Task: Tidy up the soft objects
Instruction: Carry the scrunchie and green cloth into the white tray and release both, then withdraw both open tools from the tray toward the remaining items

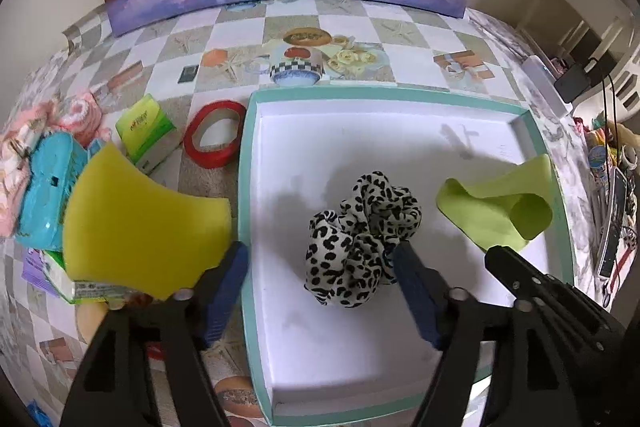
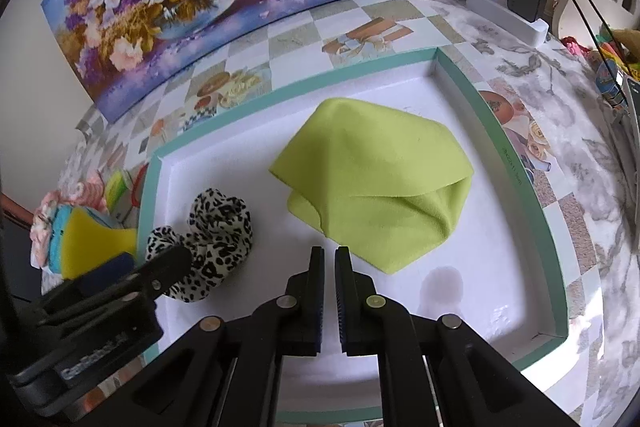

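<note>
- The shallow white box (image 1: pixel 256 187) with a green rim fills the middle of both views; two soft things already lie in it.
- The green cloth (image 2: pixel 372 183), folded loosely, sits at centre of the right view.
- The yellow sponge (image 1: pixel 140 223), left of frame, lies outside the box, as does the pink knit (image 1: pixel 76 115): both likely left to sort.
- The spotted scrunchie (image 1: pixel 360 239) lies released between the left tool's (image 1: pixel 320 263) spread jaws.
- The right tool (image 2: pixel 330 259) is clenched on nothing.

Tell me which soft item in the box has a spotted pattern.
The black-and-white leopard-print scrunchie; the other item in the teal-rimmed box, a folded cloth, is plain lime green.
</note>
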`<action>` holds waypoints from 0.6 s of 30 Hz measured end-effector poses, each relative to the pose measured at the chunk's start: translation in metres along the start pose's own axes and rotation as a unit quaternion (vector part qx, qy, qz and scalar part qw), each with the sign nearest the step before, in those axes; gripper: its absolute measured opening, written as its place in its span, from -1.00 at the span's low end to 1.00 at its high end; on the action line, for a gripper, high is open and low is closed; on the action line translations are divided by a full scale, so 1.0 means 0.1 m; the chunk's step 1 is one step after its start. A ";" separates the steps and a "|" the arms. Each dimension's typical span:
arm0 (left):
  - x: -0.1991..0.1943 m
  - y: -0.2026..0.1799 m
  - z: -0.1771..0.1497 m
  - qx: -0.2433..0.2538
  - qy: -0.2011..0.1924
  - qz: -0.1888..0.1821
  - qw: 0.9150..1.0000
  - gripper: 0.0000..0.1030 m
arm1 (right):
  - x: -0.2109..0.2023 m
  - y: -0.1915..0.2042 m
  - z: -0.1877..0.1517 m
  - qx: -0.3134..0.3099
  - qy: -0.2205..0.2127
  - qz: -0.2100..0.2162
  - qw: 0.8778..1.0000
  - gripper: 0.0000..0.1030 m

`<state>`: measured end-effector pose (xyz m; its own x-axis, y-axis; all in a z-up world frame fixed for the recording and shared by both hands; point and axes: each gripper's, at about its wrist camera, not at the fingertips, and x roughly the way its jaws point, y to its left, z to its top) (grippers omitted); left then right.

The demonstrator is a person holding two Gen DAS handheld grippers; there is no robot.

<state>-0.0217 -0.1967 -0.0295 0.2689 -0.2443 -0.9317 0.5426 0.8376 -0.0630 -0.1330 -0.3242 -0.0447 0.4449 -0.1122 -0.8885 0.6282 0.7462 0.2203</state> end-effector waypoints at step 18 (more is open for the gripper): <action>-0.19 0.21 0.05 -0.027 -0.030 0.038 0.998 0.73 | 0.00 0.03 0.01 -0.015 0.002 -0.025 1.000 0.16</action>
<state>-0.0109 -0.1769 -0.0117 0.3554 -0.2054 -0.9119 0.4759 0.8794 -0.0126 -0.1307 -0.3220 -0.0437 0.4112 -0.1467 -0.8996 0.6299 0.7592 0.1641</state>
